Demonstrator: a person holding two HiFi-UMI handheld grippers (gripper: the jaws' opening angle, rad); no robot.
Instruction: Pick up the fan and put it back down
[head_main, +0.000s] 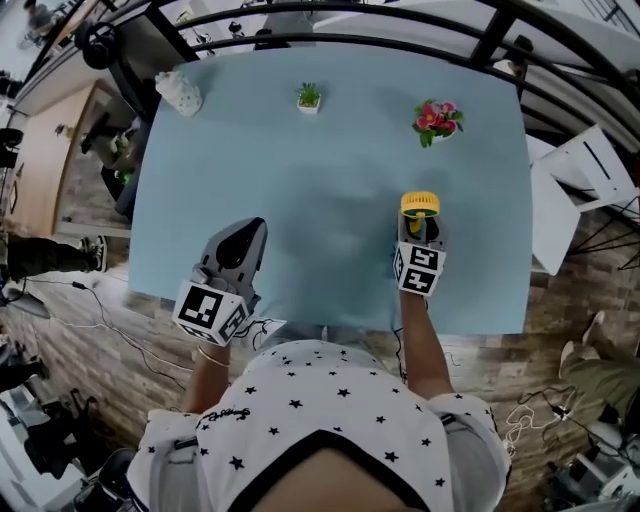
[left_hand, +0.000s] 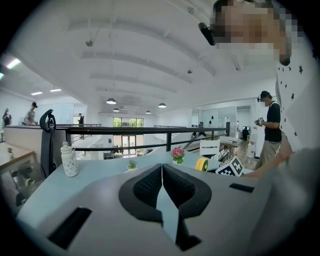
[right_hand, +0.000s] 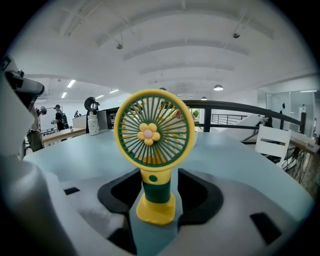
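Observation:
A small yellow and green fan (head_main: 420, 205) (right_hand: 154, 145) stands upright on the pale blue table (head_main: 330, 150), toward its near right side. My right gripper (head_main: 420, 230) (right_hand: 157, 176) is open, one pad on each side of the fan's green handle, with a gap showing on both sides. The fan's base rests on the table between the jaws. My left gripper (head_main: 250, 228) (left_hand: 162, 167) is near the table's front left, shut with nothing in it, well apart from the fan (left_hand: 201, 164).
Along the far edge stand a white bottle (head_main: 180, 92), a small green potted plant (head_main: 309, 96) and a pot of pink flowers (head_main: 436, 118). A black railing (head_main: 340, 40) runs behind the table. A white chair (head_main: 585, 170) sits off the right side.

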